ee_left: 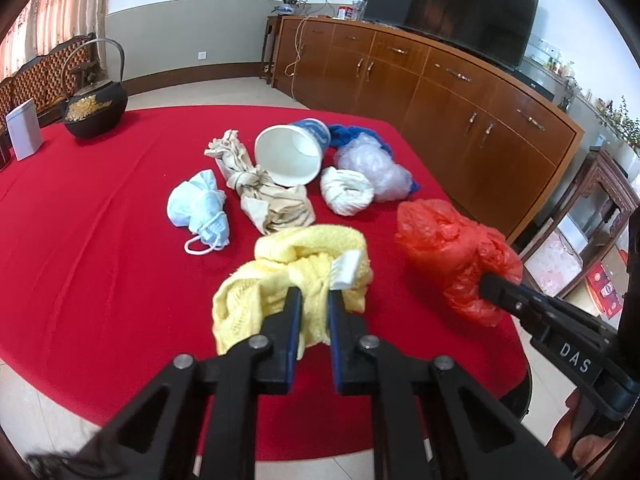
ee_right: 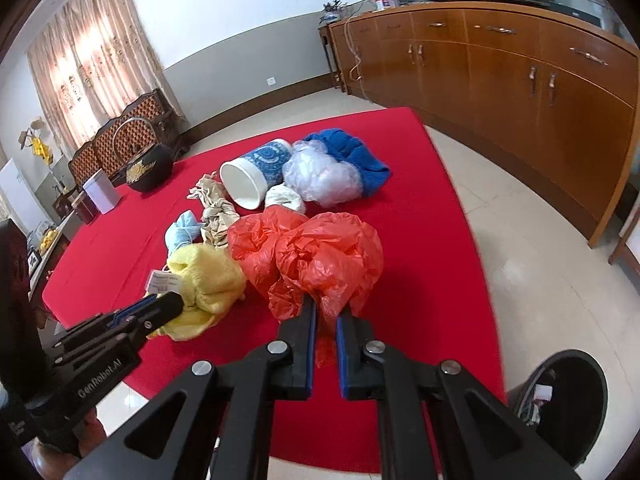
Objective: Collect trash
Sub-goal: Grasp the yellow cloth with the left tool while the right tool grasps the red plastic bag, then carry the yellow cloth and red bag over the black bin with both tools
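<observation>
My left gripper [ee_left: 314,294] is shut on a crumpled yellow knit cloth [ee_left: 280,280] with a white tag, at the near side of the red table [ee_left: 100,240]. My right gripper [ee_right: 326,306] is shut on a red plastic bag [ee_right: 320,252]; the bag also shows in the left wrist view [ee_left: 452,252]. Behind lie a tipped white and blue paper cup [ee_left: 292,154], a light blue face mask [ee_left: 202,210], a beige rag [ee_left: 256,192], a white cloth wad [ee_left: 346,192], a clear plastic bag [ee_left: 372,168] and a blue cloth [ee_right: 360,156].
A black kettle [ee_left: 96,110] and a white box [ee_left: 26,128] stand at the far left of the table. A black bin [ee_right: 568,396] sits on the floor at the right, below the table edge. A long wooden cabinet [ee_left: 440,80] runs along the right.
</observation>
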`<state>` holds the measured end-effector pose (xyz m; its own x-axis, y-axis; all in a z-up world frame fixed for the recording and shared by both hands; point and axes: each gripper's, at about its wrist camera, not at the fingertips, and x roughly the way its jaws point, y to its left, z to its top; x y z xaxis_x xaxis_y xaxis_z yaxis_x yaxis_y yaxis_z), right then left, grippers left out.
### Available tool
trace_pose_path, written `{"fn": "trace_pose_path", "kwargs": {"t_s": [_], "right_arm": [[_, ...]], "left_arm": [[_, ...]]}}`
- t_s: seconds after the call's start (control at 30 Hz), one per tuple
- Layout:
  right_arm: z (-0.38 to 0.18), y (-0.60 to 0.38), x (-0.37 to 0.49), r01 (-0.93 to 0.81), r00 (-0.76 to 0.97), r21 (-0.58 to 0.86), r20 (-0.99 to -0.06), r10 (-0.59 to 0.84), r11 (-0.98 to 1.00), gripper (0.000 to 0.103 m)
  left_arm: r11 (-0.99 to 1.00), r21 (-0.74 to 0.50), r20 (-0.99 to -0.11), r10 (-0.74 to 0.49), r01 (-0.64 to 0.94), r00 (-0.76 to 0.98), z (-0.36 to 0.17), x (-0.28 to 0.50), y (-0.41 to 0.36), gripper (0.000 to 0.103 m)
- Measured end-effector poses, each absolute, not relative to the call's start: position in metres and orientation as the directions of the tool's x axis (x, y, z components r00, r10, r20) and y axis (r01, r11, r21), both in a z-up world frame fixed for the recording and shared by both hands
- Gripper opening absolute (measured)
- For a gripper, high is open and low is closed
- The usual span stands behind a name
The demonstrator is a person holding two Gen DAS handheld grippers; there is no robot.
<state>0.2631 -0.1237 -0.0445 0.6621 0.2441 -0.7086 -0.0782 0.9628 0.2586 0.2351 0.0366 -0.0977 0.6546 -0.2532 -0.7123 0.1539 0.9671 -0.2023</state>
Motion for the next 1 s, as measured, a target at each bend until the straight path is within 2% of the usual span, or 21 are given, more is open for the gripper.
{"fn": "trace_pose_path", "kwargs": {"t_s": [0.1, 0.2, 0.27, 0.33, 0.4, 0.47, 0.5, 0.53, 0.7, 1.0], "right_arm": [[-0.041, -0.133, 0.250, -0.061, 0.665, 0.264, -0.708, 0.236, 0.963, 0.009], [-0.040, -0.137, 0.242, -0.051, 0.662, 0.270, -0.711, 0.236, 0.961, 0.009], [-0.040, -0.139, 0.238, -0.047, 0.663, 0.270, -0.711, 0.233, 0.962, 0.009], [-0.040, -0.140, 0.236, -0.046, 0.662, 0.271, -0.712, 0.232, 0.961, 0.009], [-0.041, -0.140, 0.235, -0.044, 0.660, 0.273, -0.714, 0.233, 0.961, 0.009], [-0.043, -0.140, 0.236, -0.043, 0.659, 0.274, -0.715, 0.234, 0.961, 0.009], [-0.043, -0.140, 0.237, -0.042, 0.657, 0.275, -0.716, 0.234, 0.960, 0.009], [-0.044, -0.140, 0.238, -0.041, 0.656, 0.277, -0.718, 0.235, 0.960, 0.009], [-0.047, -0.138, 0.240, -0.046, 0.649, 0.283, -0.720, 0.244, 0.958, 0.009], [-0.038, -0.134, 0.236, -0.062, 0.663, 0.285, -0.704, 0.253, 0.957, 0.009]], "left_arm": [[0.972, -0.186, -0.725, -0.237, 0.146, 0.647, -0.100, 0.232, 0.033, 0.014], [0.977, -0.171, -0.747, -0.211, 0.125, 0.630, -0.106, 0.232, 0.034, 0.020], [0.981, -0.165, -0.761, -0.190, 0.098, 0.621, -0.111, 0.234, 0.037, 0.029], [0.983, -0.170, -0.764, -0.175, 0.067, 0.622, -0.113, 0.235, 0.041, 0.058], [0.984, -0.167, -0.749, -0.171, 0.067, 0.640, -0.113, 0.234, 0.042, 0.062], [0.980, -0.169, -0.742, -0.195, 0.103, 0.641, -0.114, 0.236, 0.039, 0.057], [0.979, -0.171, -0.746, -0.204, 0.114, 0.634, -0.116, 0.239, 0.037, 0.037], [0.978, -0.173, -0.753, -0.210, 0.119, 0.624, -0.119, 0.240, 0.036, 0.028], [0.973, -0.193, -0.738, -0.228, 0.124, 0.635, -0.119, 0.236, 0.038, 0.016], [0.961, -0.225, -0.680, -0.273, 0.160, 0.681, -0.089, 0.222, 0.036, 0.015]]}}
